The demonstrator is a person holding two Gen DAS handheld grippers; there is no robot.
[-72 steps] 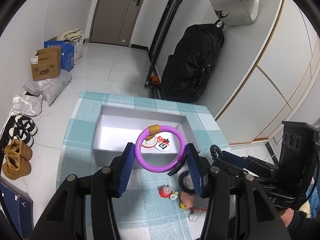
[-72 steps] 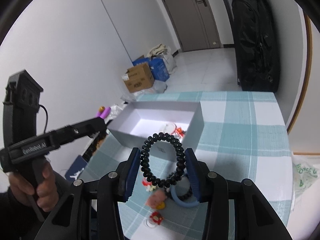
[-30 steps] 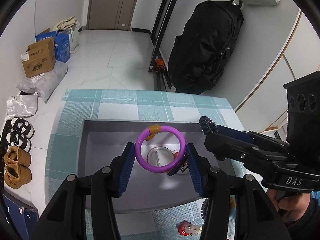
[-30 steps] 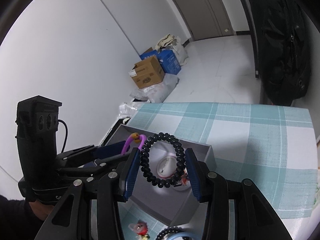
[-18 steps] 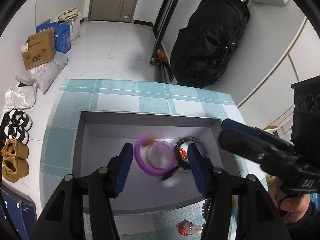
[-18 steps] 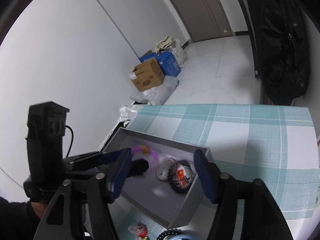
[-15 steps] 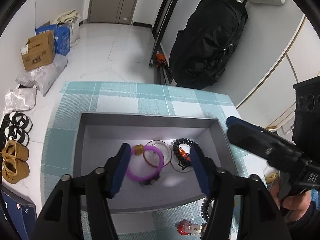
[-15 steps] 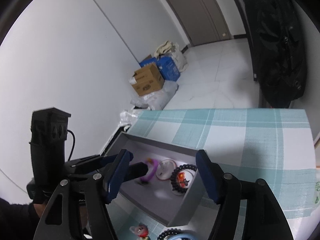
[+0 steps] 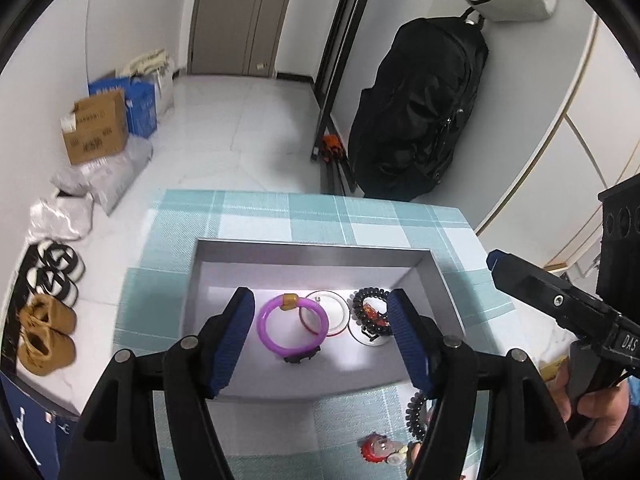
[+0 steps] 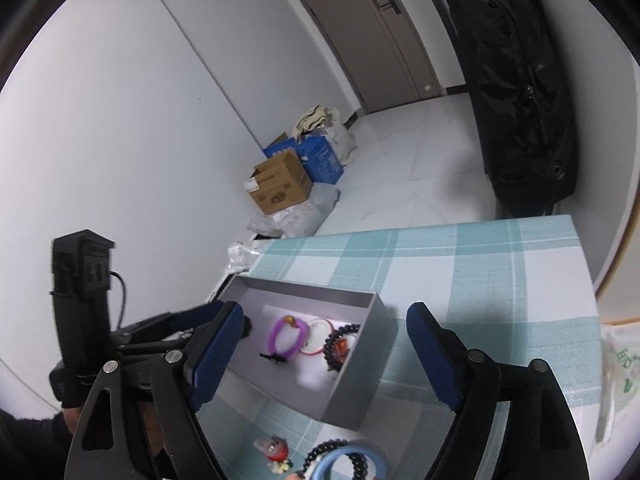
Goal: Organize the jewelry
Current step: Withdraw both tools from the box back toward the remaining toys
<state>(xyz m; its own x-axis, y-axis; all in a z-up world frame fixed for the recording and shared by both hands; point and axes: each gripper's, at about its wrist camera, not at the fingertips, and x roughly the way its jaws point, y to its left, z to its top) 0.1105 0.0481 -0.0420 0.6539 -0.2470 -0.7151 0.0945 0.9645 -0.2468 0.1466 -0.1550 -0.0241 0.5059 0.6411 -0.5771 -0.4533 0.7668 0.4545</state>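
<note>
A shallow grey rectangular cardboard box (image 9: 316, 250) sits open on a table covered with a teal-and-white checked cloth (image 9: 256, 208), and the jewellery lies on its floor: a glossy purple bangle with a small amber bead (image 9: 293, 328) lies flat towards the left, overlapping a thin red-rimmed ring (image 9: 324, 318) beside it, and a bracelet of black beads (image 9: 370, 314) rests to the right over a white disc with a red tag; a small dark clip (image 9: 301, 357) pokes out from under the purple bangle's near edge. The left gripper (image 9: 325, 338), black with blue ribbed pads, hovers above the box with its jaws moderately apart and nothing between them, the bangle lying free on the box floor below. The right gripper (image 10: 324, 354) hangs over the box's near right corner, its jaws opening wide, with nothing in them and the pads touching nothing. On the cloth in front of the box lie a light blue bangle (image 10: 348, 460), another string of black beads (image 10: 334, 450) and a small red-and-white charm (image 10: 274, 450)
</note>
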